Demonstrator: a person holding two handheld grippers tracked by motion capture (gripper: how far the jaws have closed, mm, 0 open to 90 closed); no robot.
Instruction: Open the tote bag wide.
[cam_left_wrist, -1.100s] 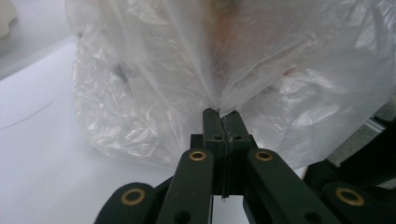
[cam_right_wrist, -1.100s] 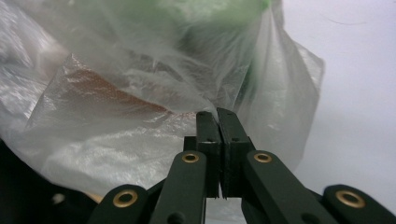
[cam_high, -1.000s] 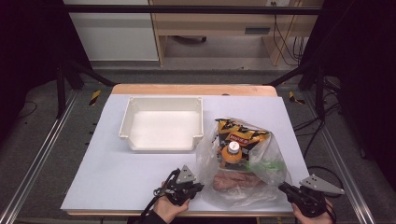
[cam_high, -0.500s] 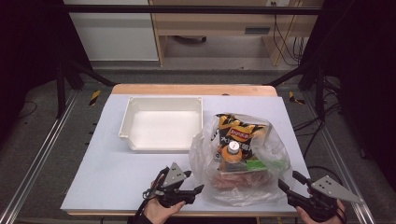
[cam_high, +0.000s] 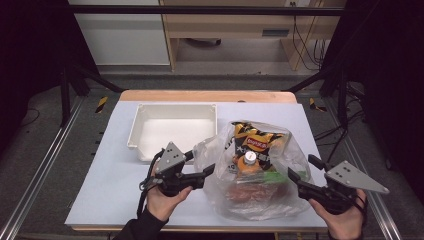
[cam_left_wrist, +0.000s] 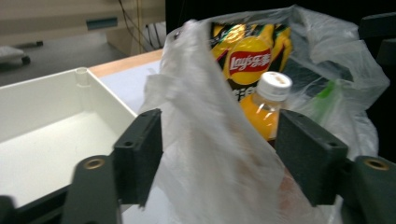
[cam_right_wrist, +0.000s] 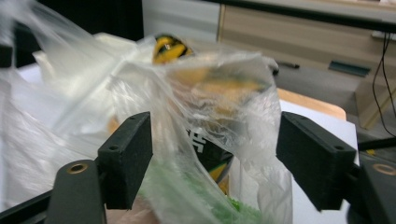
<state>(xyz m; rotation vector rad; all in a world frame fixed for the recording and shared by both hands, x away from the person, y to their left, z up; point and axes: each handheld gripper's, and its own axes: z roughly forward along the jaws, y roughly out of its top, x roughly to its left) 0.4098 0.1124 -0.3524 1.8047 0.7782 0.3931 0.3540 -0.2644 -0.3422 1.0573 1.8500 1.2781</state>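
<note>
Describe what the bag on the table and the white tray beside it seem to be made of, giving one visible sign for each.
The bag looks like thin clear plastic film, glossy: it crumples into soft folds, and the chip packet and orange bottle show through it. The tray seems to be moulded rigid plastic, matt white: smooth even walls and rounded corners, though the look leaves the exact material open.

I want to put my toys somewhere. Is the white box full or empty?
Empty. The white box shows only its bare white floor in the high view, and the left gripper view shows the same. The snacks sit in the plastic bag beside it.
</note>
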